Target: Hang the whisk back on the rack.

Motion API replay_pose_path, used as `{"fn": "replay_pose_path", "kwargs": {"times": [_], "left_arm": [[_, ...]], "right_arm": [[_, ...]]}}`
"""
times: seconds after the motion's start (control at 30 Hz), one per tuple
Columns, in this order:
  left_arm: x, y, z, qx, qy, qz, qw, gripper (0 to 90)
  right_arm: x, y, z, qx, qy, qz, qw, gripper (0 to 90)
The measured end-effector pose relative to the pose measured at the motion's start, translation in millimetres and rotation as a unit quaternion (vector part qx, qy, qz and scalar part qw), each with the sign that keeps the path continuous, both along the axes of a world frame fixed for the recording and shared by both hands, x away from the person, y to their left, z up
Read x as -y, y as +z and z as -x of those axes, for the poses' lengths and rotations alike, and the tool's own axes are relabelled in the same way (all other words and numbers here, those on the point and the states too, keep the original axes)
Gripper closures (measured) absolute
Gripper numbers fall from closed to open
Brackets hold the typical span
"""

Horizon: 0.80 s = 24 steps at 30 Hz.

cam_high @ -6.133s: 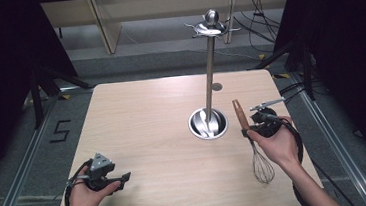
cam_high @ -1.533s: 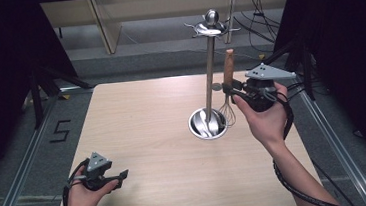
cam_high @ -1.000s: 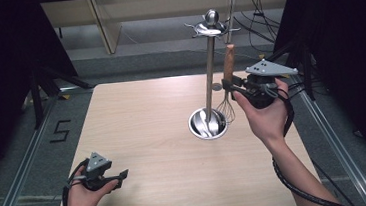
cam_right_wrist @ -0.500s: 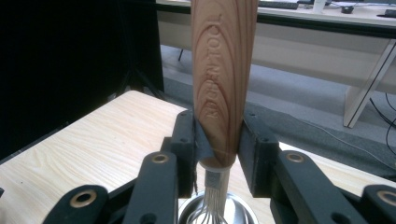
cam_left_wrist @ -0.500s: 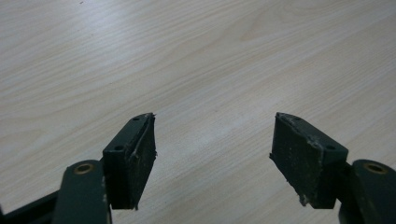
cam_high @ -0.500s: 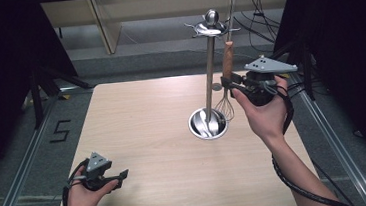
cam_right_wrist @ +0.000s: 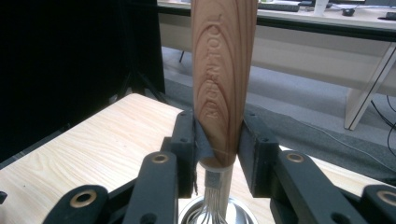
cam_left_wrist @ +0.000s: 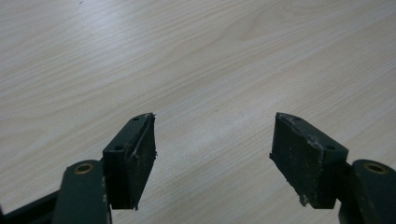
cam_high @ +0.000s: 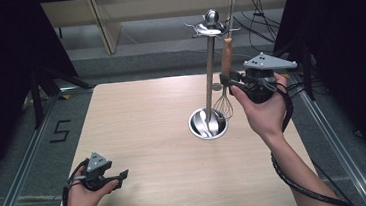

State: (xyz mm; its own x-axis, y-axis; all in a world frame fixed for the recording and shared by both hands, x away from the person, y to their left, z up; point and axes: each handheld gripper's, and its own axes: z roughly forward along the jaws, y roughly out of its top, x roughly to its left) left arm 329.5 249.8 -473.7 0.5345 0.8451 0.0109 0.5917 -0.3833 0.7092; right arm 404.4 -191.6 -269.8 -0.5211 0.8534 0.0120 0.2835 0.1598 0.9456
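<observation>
Right gripper (cam_right_wrist: 217,154) fingers clamped on upright whisk (cam_high: 225,81), handle lettering unclear; left gripper (cam_left_wrist: 212,158) fingers spread over surface (cam_high: 143,131).

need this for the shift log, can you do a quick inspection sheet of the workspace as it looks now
surface: wooden table, bare pale wood.
job's things: whisk upright, wooden handle up, beside the steel stand; spoons on its round base.
clutter: nothing seen.
grippers: right gripper shut on the whisk handle; left gripper open, low over the table.
cables: black cable trails along the right forearm.
surroundings: dark curtains, "5" marked on the floor.
</observation>
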Motion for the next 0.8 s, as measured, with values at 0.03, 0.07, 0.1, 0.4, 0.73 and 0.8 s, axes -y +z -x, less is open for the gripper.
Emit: {"fn": "replay_pose_path", "kwargs": {"times": [0.03, 0.07, 0.1, 0.4, 0.73, 0.8], "left_arm": [[0.0, 0.1, 0.0, 0.000, 0.000, 0.000, 1.0000, 30.2], [0.0, 0.2, 0.0, 0.001, 0.000, 0.001, 1.0000, 30.1], [-0.1, 0.2, 0.1, 0.001, 0.000, 0.000, 1.0000, 30.2], [0.6, -0.4, 0.2, -0.005, 0.003, 0.007, 1.0000, 30.2], [2.0, -1.3, 0.3, 0.000, 0.009, 0.016, 0.9998, 30.3], [2.0, -1.1, 0.3, 0.004, 0.007, 0.012, 0.9999, 30.4]], "right_arm": [[-0.4, 0.2, -0.6, 0.000, 0.001, -0.002, 1.0000, 70.3], [-0.7, 1.0, -0.5, -0.003, 0.004, -0.001, 1.0000, 70.3], [-1.0, 1.0, -0.6, 0.002, 0.001, -0.003, 1.0000, 70.3], [-3.5, 4.2, -2.4, -0.008, 0.008, 0.000, 0.9999, 70.3], [-5.6, 7.7, -5.0, -0.006, 0.007, -0.003, 1.0000, 70.4], [-7.2, 9.0, -4.9, -0.011, 0.009, -0.006, 0.9999, 70.3]]}}
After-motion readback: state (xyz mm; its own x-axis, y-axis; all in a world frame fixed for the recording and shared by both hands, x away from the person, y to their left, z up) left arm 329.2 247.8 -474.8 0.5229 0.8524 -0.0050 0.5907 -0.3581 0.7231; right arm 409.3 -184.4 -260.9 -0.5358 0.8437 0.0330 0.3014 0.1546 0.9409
